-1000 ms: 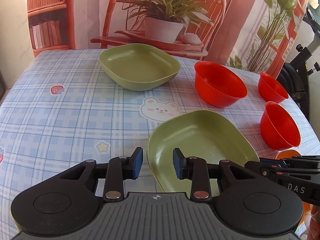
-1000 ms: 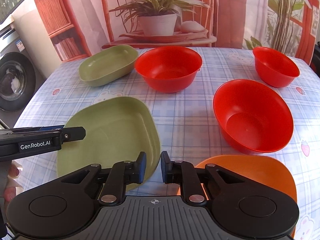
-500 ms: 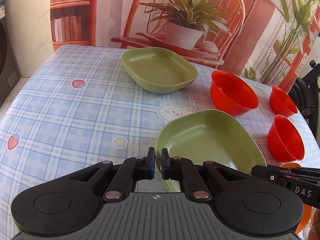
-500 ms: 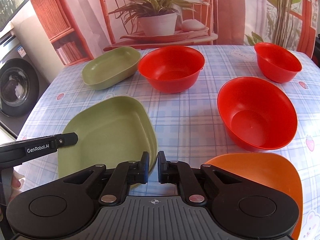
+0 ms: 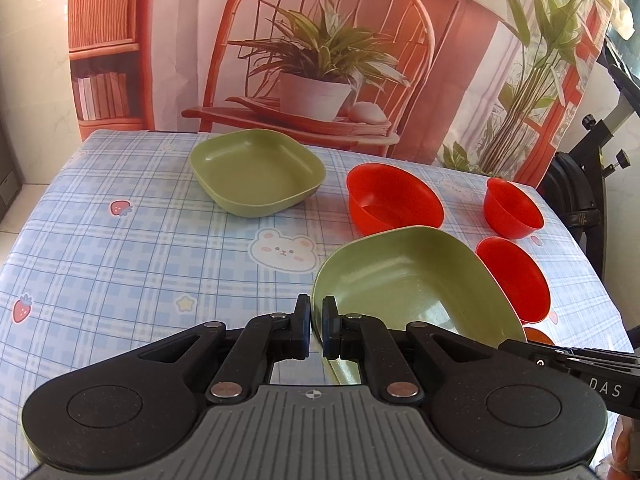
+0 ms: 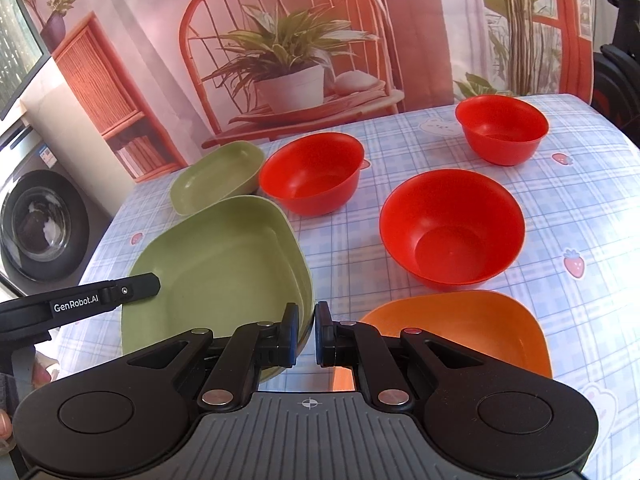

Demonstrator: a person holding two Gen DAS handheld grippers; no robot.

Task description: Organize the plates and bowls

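Left wrist view: the left gripper (image 5: pixel 316 332) is clamped on the near rim of the green plate (image 5: pixel 416 284), which is tilted, its far edge raised off the checked tablecloth (image 5: pixel 140 240). Right wrist view: the right gripper (image 6: pixel 307 336) pinches the same plate's right rim (image 6: pixel 224 264), fingers nearly together. Just right lies an orange plate (image 6: pixel 460 328). Farther off stand three red bowls (image 6: pixel 452 228), and a second green dish (image 6: pixel 216 176) at far left.

"GenRobot.AI" on left gripper (image 6: pixel 100 300); "DAS", perhaps cut off, on right gripper (image 5: pixel 604 378)
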